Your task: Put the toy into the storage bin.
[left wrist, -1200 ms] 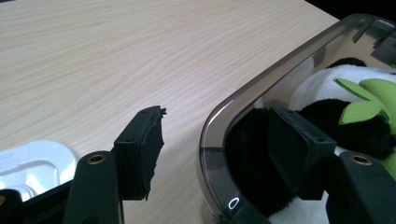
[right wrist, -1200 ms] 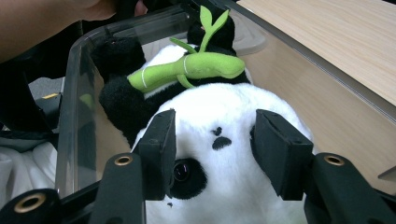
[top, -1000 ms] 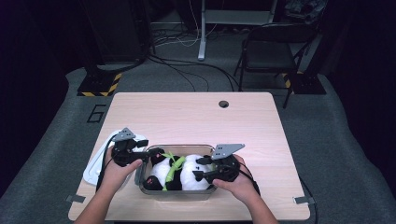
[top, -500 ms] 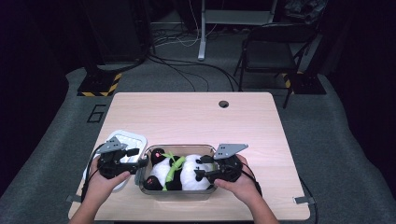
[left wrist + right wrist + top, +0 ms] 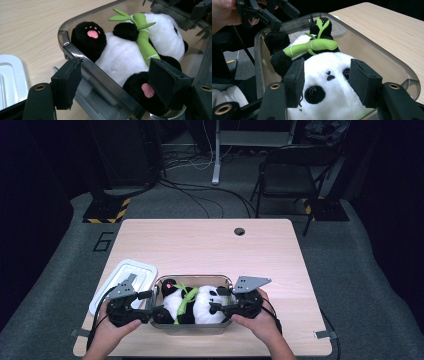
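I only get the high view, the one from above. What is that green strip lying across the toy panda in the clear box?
Observer: A plush bamboo stalk with leaves, lying across the panda.
Operator: Is the left hand-held gripper clamping the box?
Observer: No. The left hand-held gripper straddles the box wall, one pad outside and one inside over a foot. Its jaws have just been opening.
Operator: And the right one?
Observer: The right hand-held gripper has open jaws either side of the panda's face.
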Available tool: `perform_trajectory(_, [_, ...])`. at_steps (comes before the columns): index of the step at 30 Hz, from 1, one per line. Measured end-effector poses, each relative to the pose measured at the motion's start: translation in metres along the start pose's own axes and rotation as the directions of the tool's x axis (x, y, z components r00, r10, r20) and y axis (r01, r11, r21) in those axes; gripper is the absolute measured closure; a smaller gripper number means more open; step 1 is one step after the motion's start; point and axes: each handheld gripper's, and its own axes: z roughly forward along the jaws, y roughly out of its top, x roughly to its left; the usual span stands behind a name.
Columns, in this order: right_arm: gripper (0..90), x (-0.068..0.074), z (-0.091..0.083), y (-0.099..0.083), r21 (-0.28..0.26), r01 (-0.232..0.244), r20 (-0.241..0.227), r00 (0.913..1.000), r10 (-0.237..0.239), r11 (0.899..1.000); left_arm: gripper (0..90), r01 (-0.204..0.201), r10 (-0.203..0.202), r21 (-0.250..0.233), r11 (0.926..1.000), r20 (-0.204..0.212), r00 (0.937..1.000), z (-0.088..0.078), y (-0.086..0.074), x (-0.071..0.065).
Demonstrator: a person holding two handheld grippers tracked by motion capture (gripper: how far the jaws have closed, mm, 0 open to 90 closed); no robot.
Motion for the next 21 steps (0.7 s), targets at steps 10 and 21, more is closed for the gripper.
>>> perform_trajectory(10, [45.5,-0.003,-0.005,-0.004,-0.014,-0.012,0.020,0.9997,0.013,1.000,25.5,-0.020,0.020,0.010,0.9998,-0.018,0.9997,0.004,-0.005,0.000])
perform_trajectory(21, [45.4,-0.009,-0.022,-0.014,-0.067,-0.035,0.079,0.9960,0.040,0.997,31.3,-0.011,0.010,-0.026,0.9996,-0.031,0.9995,-0.005,-0.001,0.011])
